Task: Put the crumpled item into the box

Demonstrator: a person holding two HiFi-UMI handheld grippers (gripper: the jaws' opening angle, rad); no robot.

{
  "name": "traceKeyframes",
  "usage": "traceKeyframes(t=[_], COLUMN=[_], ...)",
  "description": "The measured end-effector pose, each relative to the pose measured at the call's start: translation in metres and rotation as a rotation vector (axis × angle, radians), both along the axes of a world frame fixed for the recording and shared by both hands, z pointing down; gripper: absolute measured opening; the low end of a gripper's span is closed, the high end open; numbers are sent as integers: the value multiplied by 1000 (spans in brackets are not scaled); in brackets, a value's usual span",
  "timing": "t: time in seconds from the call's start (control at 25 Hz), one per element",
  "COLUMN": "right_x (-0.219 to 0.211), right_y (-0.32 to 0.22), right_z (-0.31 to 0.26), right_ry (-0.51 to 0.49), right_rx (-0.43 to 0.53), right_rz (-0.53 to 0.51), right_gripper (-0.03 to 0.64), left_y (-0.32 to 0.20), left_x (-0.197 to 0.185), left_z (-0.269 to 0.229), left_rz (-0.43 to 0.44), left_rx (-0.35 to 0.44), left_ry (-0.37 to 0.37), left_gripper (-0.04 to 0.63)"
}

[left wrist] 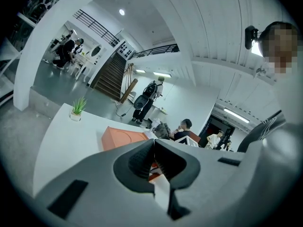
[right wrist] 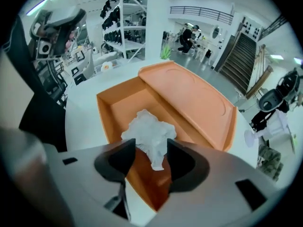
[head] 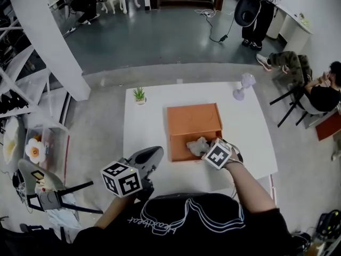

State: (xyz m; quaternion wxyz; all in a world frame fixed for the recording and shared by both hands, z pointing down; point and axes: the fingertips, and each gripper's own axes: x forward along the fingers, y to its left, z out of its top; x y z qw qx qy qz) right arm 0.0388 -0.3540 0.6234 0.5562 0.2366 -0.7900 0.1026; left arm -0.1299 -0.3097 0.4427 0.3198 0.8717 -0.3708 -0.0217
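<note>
— So, head view: where's the crumpled item (head: 198, 145)?
— It's over the open compartment of the orange box (head: 176, 149), toward the near edge of the white surface (head: 146, 127). The right claw (head: 206, 147) is right at it, the left claw (head: 153, 154) is low off the box's left side, apart from it. Small potted plant (head: 139, 95) at the far-left corner
— Left gripper view?
— Tips of the left claw (left wrist: 154, 143) are together, nothing between them. The box (left wrist: 124, 137) shows past the tips, the potted plant (left wrist: 77, 109) far left on the surface (left wrist: 61, 141)
— Right gripper view?
— Jaws of the right claw (right wrist: 150, 148) stand wide. The crumpled item (right wrist: 149, 132), white, sits between the tips, close against both inner faces, not visibly squeezed. Under it is the box (right wrist: 116, 109) interior, with the lid (right wrist: 189, 93) folded back flat behind
— Item on the box floor?
— Can't tell. It's within the walls' outline, but contact with the bottom isn't visible
</note>
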Motion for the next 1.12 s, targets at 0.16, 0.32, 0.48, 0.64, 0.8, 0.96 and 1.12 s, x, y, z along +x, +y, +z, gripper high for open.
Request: traceKeyframes(t=[0.16,0.32,0.48,0.64,0.8,0.96,1.12], right_x=[-7,-10,-10,-16,-29,-38,-41], right_y=[4,18,32,56,83,103,116], right_z=[-29,-57,-86,-120,-153,-182,-202], right_ry=[-158,-325,-496,-683,-828,-950,-1056], right_rx=[55,76,163,214,260,282,274], right_rz=[94,166,235,263,221,201,205], right_gripper=[232,223,152,47,3,3,3], left_y=[10,19,30,43,57,72,84], left_x=[6,13,20,26,30,29,29], left_z=[-4,-9,-12,-18,-25,-30,-34], left_rz=[24,40,60,81,89,89,85], left_rx=[8,32,40,56,72,80,92], left_ry=[-10,-2,10,12,14,8,10], left_gripper=[6,6,6,6,6,6,6])
